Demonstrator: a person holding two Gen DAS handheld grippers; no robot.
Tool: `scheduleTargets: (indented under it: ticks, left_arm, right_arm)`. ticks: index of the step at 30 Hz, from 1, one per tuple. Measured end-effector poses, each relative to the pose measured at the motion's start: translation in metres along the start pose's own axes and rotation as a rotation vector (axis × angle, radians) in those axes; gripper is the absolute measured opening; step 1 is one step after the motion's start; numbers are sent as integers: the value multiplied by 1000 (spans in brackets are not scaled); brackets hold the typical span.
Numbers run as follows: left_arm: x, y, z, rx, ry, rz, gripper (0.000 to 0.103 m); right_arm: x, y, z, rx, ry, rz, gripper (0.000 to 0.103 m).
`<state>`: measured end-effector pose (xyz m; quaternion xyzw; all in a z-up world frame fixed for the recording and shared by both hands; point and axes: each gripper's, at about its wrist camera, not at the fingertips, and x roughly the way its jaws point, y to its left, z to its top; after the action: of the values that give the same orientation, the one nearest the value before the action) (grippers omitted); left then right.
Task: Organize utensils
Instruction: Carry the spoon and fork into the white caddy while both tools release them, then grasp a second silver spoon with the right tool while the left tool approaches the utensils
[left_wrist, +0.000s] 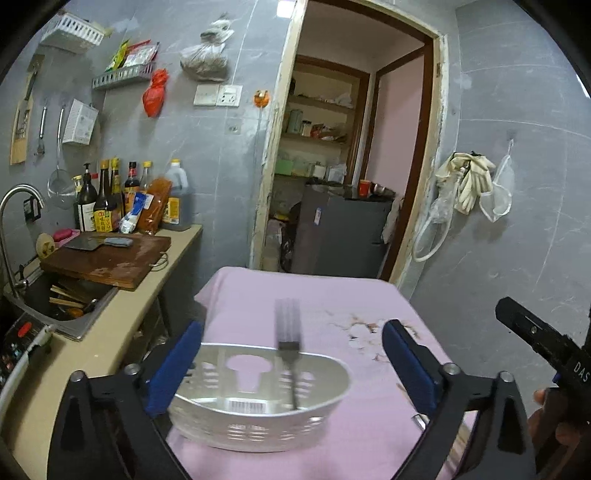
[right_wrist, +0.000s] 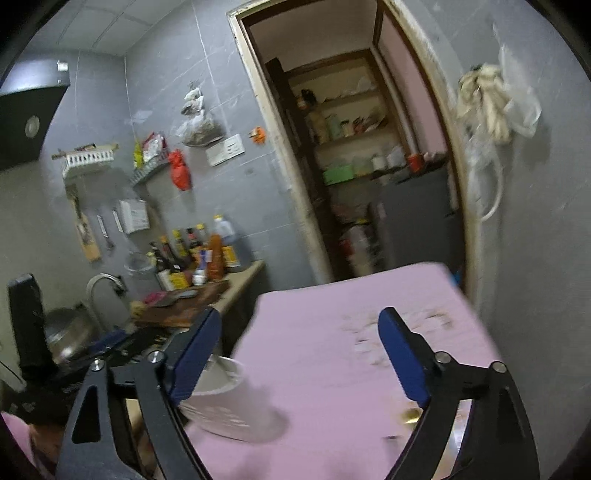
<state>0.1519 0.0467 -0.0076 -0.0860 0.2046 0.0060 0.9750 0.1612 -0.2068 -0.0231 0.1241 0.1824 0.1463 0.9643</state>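
A white slotted utensil basket (left_wrist: 258, 402) sits on the pink table (left_wrist: 314, 295). A metal fork (left_wrist: 288, 343) stands in it, tines up, leaning on the back wall. My left gripper (left_wrist: 291, 354) is open, its blue pads either side of the basket, touching nothing. My right gripper (right_wrist: 299, 347) is open and empty above the pink table (right_wrist: 332, 332). The basket (right_wrist: 229, 402) shows blurred by its left finger. Part of the right gripper body (left_wrist: 535, 339) shows at the left wrist view's right edge.
A counter (left_wrist: 122, 325) stands left of the table with a cutting board (left_wrist: 107, 258), a cleaver, bottles (left_wrist: 110, 199) and a sink (left_wrist: 62, 299) holding chopsticks. A doorway (left_wrist: 351, 166) lies behind the table. A small metal object (right_wrist: 410, 413) lies near the right finger.
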Motion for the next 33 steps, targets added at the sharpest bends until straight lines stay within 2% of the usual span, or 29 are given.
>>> scheduleTargets:
  ticks: [3, 10, 19, 24, 31, 33]
  left_arm:
    - [-5, -24, -8, -1, -32, 21, 101]
    - [-5, -76, -28, 9, -61, 83, 102]
    - [15, -128, -66, 19, -43, 162, 102]
    - [36, -149, -84, 60, 20, 186, 102]
    - [74, -160, -101, 67, 193, 82, 102]
    - [85, -159, -108, 47, 241, 55, 96]
  right_arm:
    - [-18, -14, 5, -57, -30, -72, 101]
    - [-45, -56, 10, -168, -40, -144, 101]
    - [-32, -116, -2, -184, 27, -125, 101]
    - [-11, -147, -18, -166, 87, -102, 101]
    - [33, -185, -41, -88, 217, -18, 101]
    - [44, -193, -48, -66, 248, 12, 99]
